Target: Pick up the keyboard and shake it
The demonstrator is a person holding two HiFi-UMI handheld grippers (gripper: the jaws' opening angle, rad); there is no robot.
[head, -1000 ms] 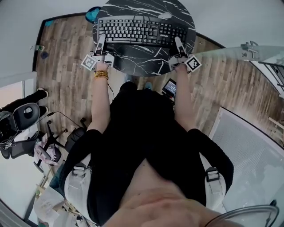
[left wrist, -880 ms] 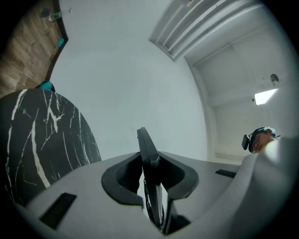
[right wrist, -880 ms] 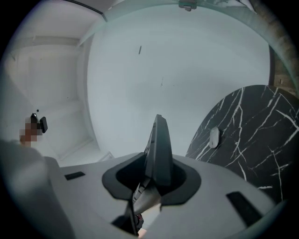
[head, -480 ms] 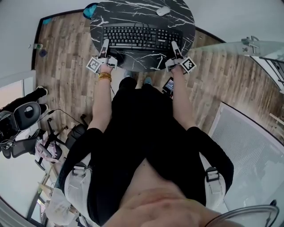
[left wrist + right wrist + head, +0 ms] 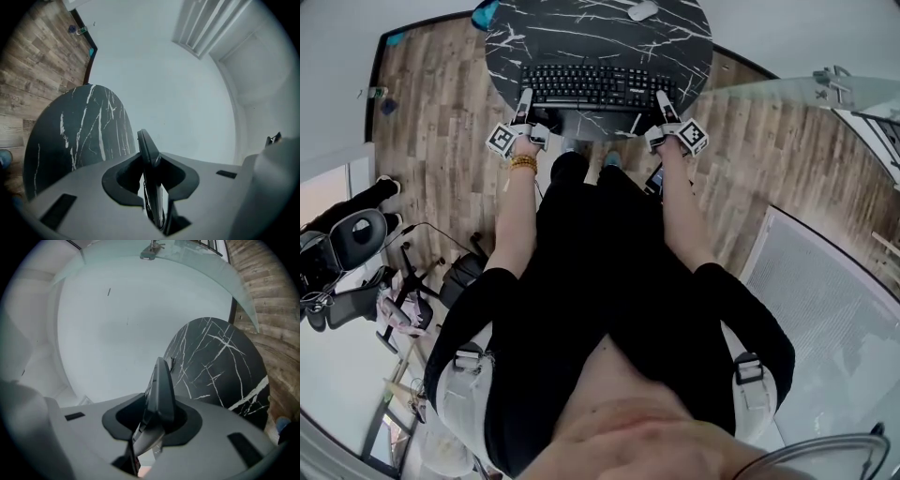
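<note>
No print I can read — the key legends on the keyboard point(image 5: 598, 86) are too small, and the cubes on my left tool point(image 5: 525, 97) and right tool point(image 5: 661, 97) bear only square patterns.

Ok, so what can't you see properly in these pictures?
- Letters on the keyboard: too small in the head view, and both gripper views see it only edge-on.
- Blue thing beside the table: small and right at the head view's top edge, so it can't be named.
- Lit screen on the floor: half hidden behind the person's right arm in the head view.
</note>
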